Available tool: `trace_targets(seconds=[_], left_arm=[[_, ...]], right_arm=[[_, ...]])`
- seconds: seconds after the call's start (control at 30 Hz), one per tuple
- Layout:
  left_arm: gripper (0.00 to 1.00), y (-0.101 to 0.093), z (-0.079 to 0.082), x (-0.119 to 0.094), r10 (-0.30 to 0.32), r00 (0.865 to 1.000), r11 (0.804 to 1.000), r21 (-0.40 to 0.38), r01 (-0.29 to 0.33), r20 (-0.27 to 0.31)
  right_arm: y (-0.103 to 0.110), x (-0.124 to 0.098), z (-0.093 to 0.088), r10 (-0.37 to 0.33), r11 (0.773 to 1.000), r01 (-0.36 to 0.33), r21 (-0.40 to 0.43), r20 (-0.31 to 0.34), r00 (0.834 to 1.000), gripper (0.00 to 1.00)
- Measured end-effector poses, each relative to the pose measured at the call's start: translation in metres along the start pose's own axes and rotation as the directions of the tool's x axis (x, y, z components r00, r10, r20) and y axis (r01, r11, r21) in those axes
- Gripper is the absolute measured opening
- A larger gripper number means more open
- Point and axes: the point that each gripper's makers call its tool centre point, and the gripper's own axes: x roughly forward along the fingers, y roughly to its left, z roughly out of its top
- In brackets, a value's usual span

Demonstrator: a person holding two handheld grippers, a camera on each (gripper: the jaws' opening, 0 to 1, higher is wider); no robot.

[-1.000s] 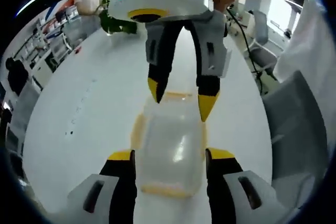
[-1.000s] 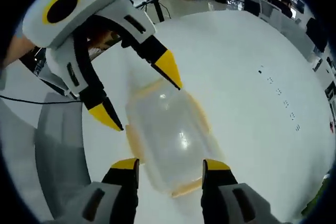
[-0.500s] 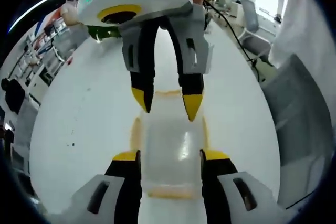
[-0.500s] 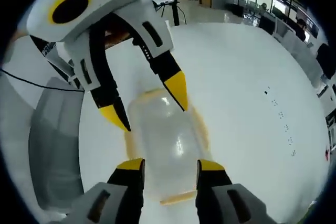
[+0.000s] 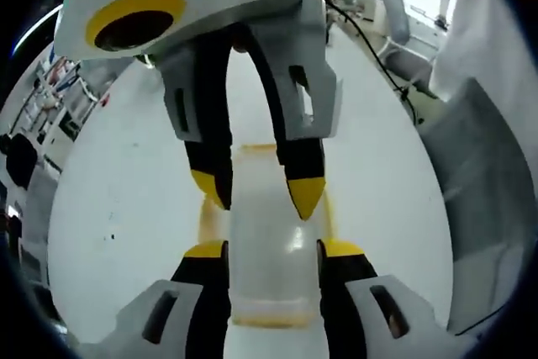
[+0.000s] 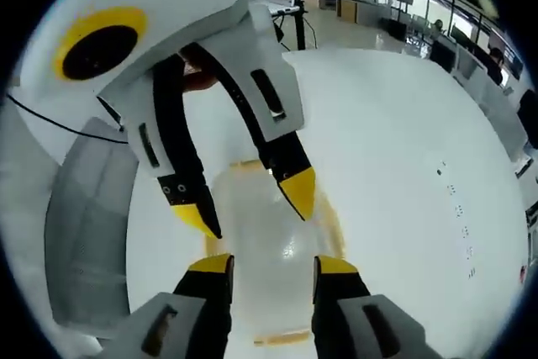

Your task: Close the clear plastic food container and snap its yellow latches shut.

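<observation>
Left gripper view: left gripper [image 5: 271,251], jaws parted, astride clear container [image 5: 267,250] at lower centre, right gripper [image 5: 256,195] nearer than 1 second ago; right gripper view: same closing-in, jaws apart, latches [image 6: 332,216] apparently unsnapped.

The right gripper [image 6: 271,263] straddles the clear container [image 6: 267,245] on the white table [image 6: 395,149], facing the left gripper [image 6: 248,203], both open.

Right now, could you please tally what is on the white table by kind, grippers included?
Clear plastic food container: 1
Yellow latches showing: 3
Grippers, left gripper and right gripper: 2
Total: 6
</observation>
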Motion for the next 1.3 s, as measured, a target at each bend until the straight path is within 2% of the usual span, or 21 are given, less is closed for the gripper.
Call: trace_targets(seconds=[0.2, 0.53, 0.7, 1.0, 1.3], left_arm=[[0.40, -0.002, 0.002, 0.003, -0.005, 1.000, 1.000, -0.013, 0.005, 0.004], [0.42, -0.008, 0.002, 0.005, -0.009, 1.000, 1.000, 0.007, 0.009, -0.010], [0.46, -0.012, 0.005, 0.003, -0.007, 1.000, 1.000, 0.000, 0.007, -0.005], [0.51, -0.017, 0.002, 0.005, 0.034, 0.999, 0.999, 0.015, -0.034, -0.026], [0.54, -0.019, -0.005, 0.011, 0.118, 0.991, 0.991, 0.067, -0.114, -0.062]], right_arm=[[-0.004, 0.002, 0.003, -0.006, 1.000, 0.006, -0.002, 0.003, 1.000, 0.35], [-0.013, 0.000, 0.008, -0.016, 1.000, 0.016, 0.012, 0.018, 1.000, 0.35], [-0.018, 0.000, 0.009, -0.023, 1.000, 0.023, 0.003, 0.017, 1.000, 0.35], [-0.024, 0.002, 0.010, -0.022, 1.000, 0.022, -0.010, 0.008, 1.000, 0.37], [-0.026, 0.007, 0.007, -0.002, 1.000, 0.001, -0.023, -0.017, 1.000, 0.38]])
